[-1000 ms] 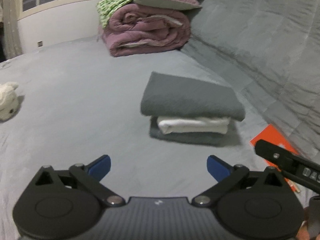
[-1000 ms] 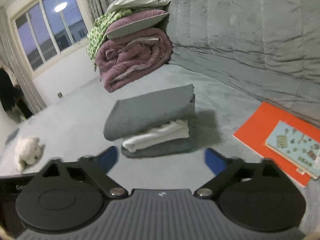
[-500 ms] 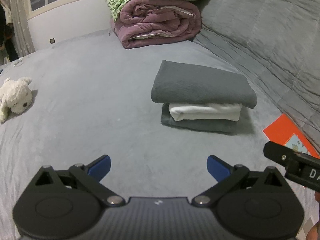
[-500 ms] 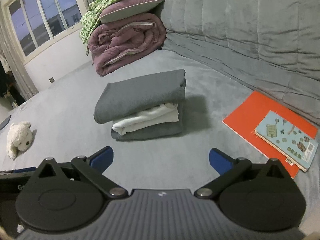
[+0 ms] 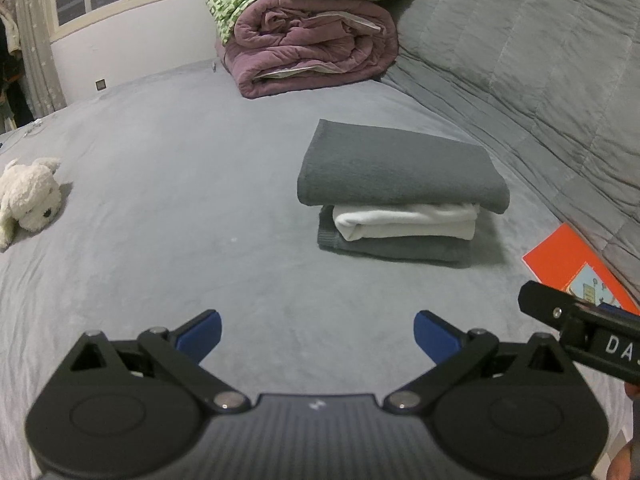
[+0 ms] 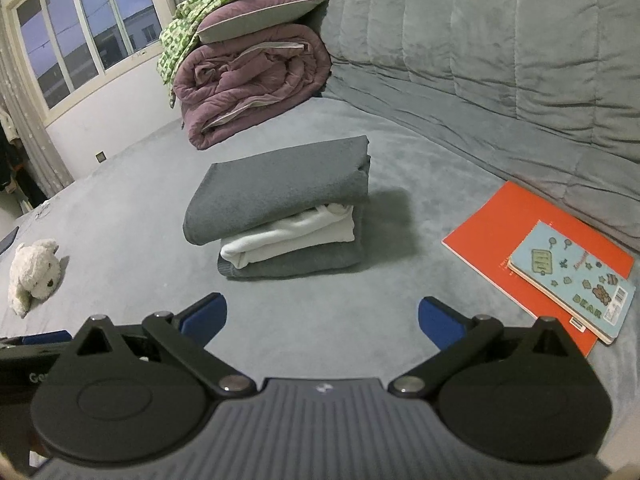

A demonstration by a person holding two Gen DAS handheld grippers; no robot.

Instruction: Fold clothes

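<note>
Three folded pieces in stack (image 5: 400, 196) at frame centre; left gripper (image 5: 316, 332) and right gripper (image 6: 322, 318) both spread wide, empty. Risk: careless nudge topples stack.

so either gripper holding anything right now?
Nothing held. Left gripper and right gripper are both open and empty, short of the folded stack.

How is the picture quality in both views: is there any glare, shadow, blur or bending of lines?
Left wrist view: sharp, dim and even light; the stack of folded clothes casts a soft shadow to its right; dark corners from the fisheye. Right wrist view: also sharp; a ceiling lamp reflects as a bright spot in the window, whose frame bends with the lens.
</note>
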